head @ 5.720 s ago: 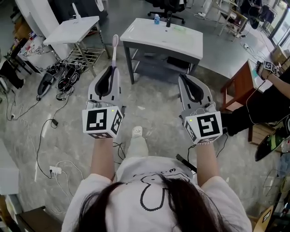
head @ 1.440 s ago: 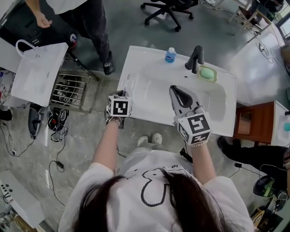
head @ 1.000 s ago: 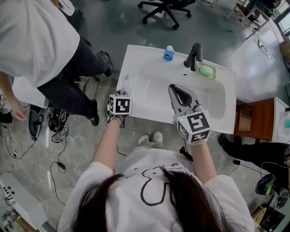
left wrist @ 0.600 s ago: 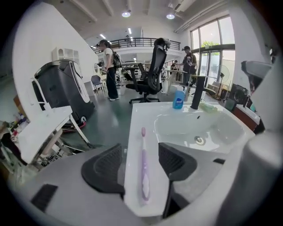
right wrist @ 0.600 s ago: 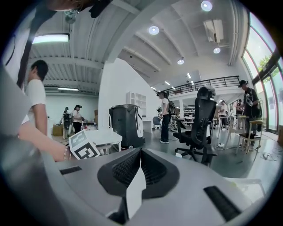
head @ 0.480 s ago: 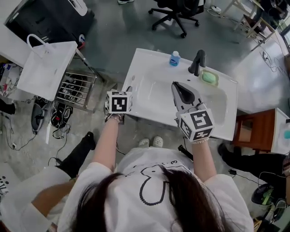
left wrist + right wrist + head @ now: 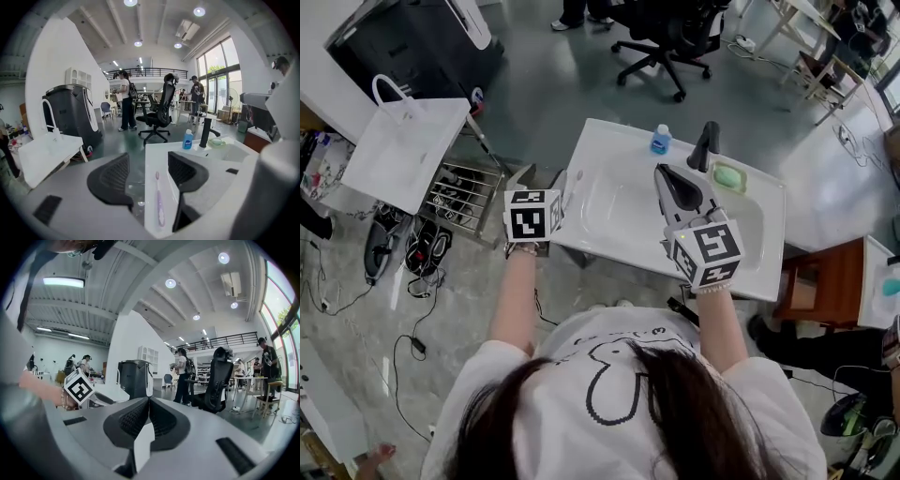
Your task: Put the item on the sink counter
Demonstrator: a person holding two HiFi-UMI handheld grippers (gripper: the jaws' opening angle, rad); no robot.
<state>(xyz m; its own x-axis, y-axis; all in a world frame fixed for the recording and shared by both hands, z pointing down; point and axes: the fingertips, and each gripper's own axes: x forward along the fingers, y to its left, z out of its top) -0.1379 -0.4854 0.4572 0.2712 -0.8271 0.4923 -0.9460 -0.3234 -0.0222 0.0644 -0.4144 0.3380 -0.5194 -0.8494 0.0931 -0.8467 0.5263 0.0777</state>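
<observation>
A lilac toothbrush [image 7: 159,201] lies flat on the left rim of the white sink counter [image 7: 748,255], its head pointing away from me. My left gripper [image 7: 147,168] is open, one jaw on each side of the brush and neither pad touching it. In the head view the left gripper [image 7: 542,180] hangs at the counter's left edge. My right gripper [image 7: 667,174] is shut on nothing and hovers over the basin. The right gripper [image 7: 147,401] looks out across the room.
On the counter's far rim stand a black faucet [image 7: 705,145], a blue bottle [image 7: 660,141] and green soap [image 7: 728,176]. A white bag [image 7: 403,150] and a wire rack [image 7: 464,197] stand left of the sink. Beyond are an office chair [image 7: 661,37] and standing people [image 7: 125,101].
The left jaws have opened and let go of the toothbrush, which now rests on the counter rim. A person who passed on the left has gone. The right gripper has kept its place.
</observation>
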